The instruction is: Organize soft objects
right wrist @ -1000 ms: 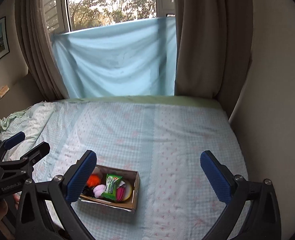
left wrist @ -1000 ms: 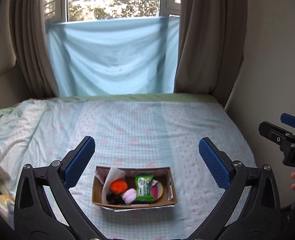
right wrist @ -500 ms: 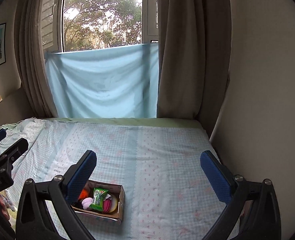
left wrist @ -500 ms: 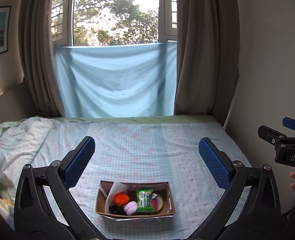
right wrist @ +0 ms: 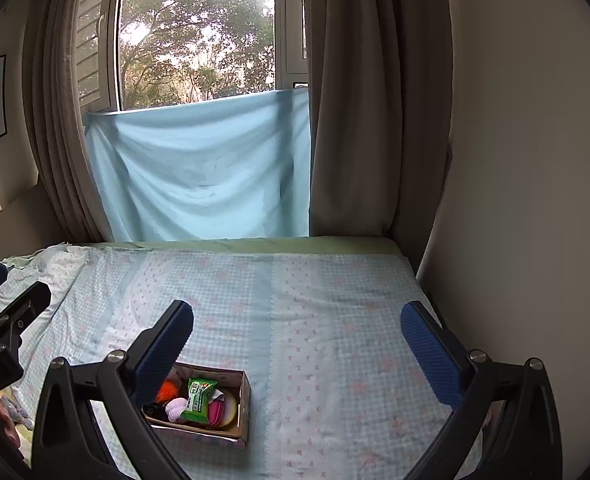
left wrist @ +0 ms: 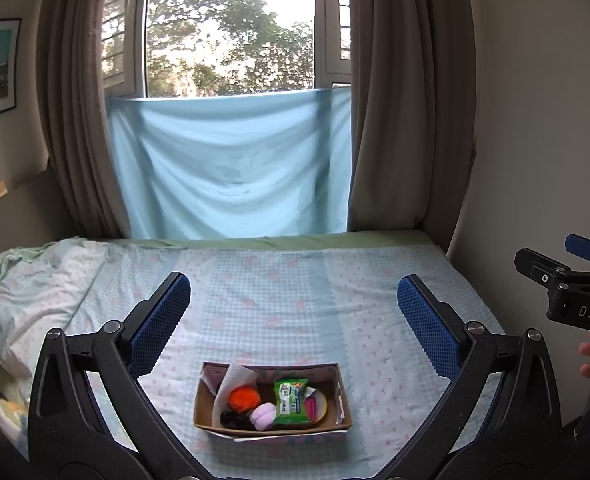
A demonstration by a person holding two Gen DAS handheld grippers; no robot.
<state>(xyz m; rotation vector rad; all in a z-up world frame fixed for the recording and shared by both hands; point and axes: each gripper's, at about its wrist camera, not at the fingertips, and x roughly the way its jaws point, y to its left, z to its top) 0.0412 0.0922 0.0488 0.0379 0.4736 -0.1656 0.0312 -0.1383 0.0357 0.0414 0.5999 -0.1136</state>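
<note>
Jaws of both grippers, left gripper (left wrist: 293, 312) and right gripper (right wrist: 297, 340), stand wide apart and empty. Since a second ago both views have tilted up and drawn back from the shallow brown cardboard box (left wrist: 271, 428) on the checked cotton bedsheet (left wrist: 295, 280). It holds a fuzzy orange pompom (left wrist: 243, 397), pink puff (left wrist: 263, 416), crinkly green tissue packet (left wrist: 291, 402) and white paper (left wrist: 233, 380); the soft things lie gathered there.
</note>
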